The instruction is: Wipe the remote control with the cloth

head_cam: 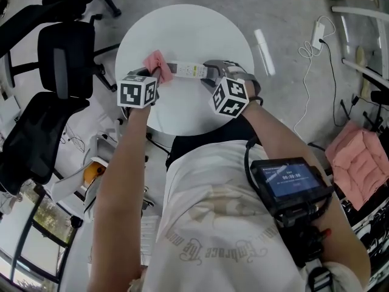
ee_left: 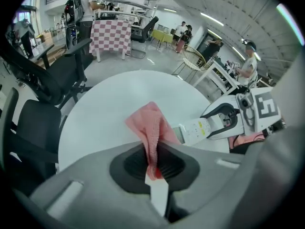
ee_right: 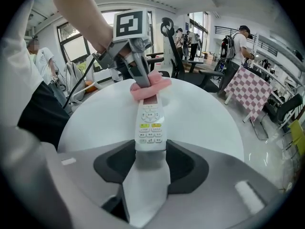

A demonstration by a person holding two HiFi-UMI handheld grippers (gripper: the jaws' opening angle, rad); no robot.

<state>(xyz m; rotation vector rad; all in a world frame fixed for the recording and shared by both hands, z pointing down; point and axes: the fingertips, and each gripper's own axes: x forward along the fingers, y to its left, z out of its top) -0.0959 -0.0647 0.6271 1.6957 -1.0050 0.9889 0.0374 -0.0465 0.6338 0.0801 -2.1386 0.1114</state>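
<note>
A white remote control point(head_cam: 187, 70) point(ee_right: 150, 126) is held above the round white table point(head_cam: 200, 32), buttons up. My right gripper point(head_cam: 209, 73) point(ee_right: 150, 149) is shut on its near end. A pink cloth point(head_cam: 156, 62) point(ee_left: 153, 130) point(ee_right: 150, 86) is pinched in my left gripper point(head_cam: 163, 76) point(ee_left: 155, 168), which is shut on it. The cloth lies over the far end of the remote point(ee_left: 194, 130), covering its display end in the right gripper view. In the head view the left gripper is at the remote's left end, the right gripper at its right end.
Black office chairs point(head_cam: 61, 59) stand left of the table. A power strip and white cable point(head_cam: 317, 38) lie on the floor at the right. A pink cushion point(head_cam: 361, 163) sits at the far right. People stand in the background point(ee_left: 86, 4).
</note>
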